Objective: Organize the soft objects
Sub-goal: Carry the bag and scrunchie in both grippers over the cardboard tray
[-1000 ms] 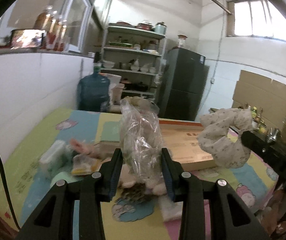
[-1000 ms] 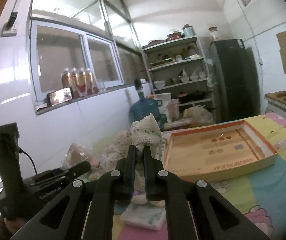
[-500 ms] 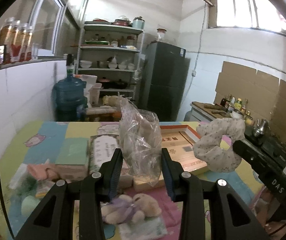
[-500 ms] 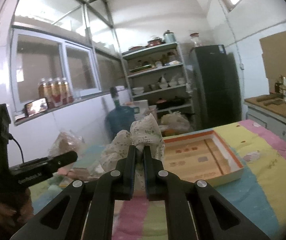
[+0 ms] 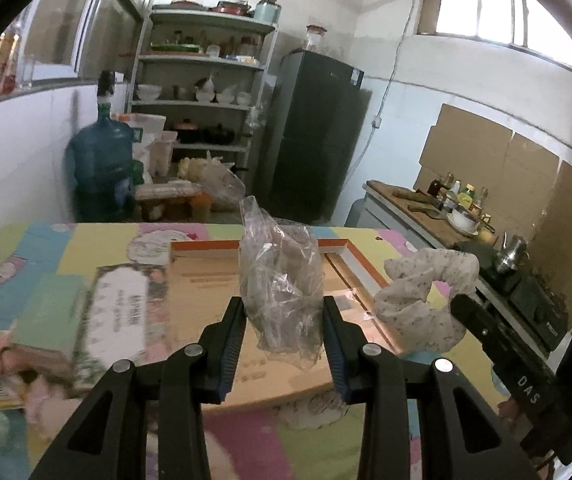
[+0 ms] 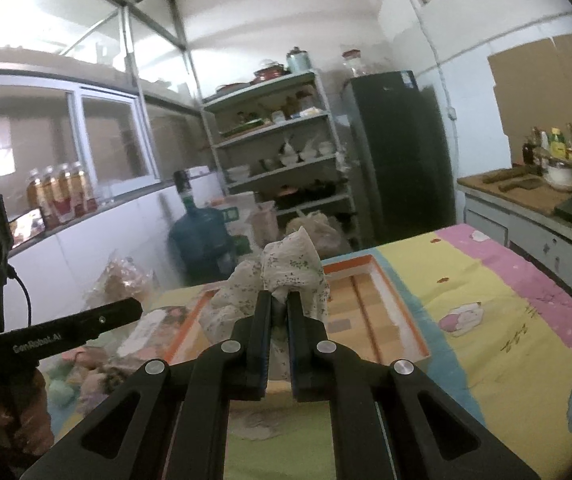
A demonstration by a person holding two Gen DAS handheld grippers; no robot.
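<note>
My left gripper [image 5: 283, 312] is shut on a crumpled clear plastic bag [image 5: 282, 284] and holds it above the shallow orange-rimmed cardboard box [image 5: 206, 276]. My right gripper [image 6: 279, 303] is shut on a white floral fabric scrunchie [image 6: 286, 276], held above the same box [image 6: 382, 320]. In the left wrist view the scrunchie [image 5: 422, 300] hangs at the right, pinched by the right gripper's black finger [image 5: 482, 328]. The left gripper [image 6: 118, 312] shows at the left of the right wrist view with the bag [image 6: 122, 280].
A colourful cartoon mat [image 6: 506, 312] covers the table. A tissue pack [image 5: 122, 312], a green box [image 5: 50, 312] and soft toys [image 6: 98, 376] lie at the left. A water jug [image 5: 98, 168], shelves [image 5: 202, 92], fridge [image 5: 310, 136] and counter [image 6: 526, 196] stand beyond.
Both grippers have swung to the right and forward over the cardboard box, still carrying the bag and the scrunchie. The soft toys on the mat have dropped out of the left wrist view.
</note>
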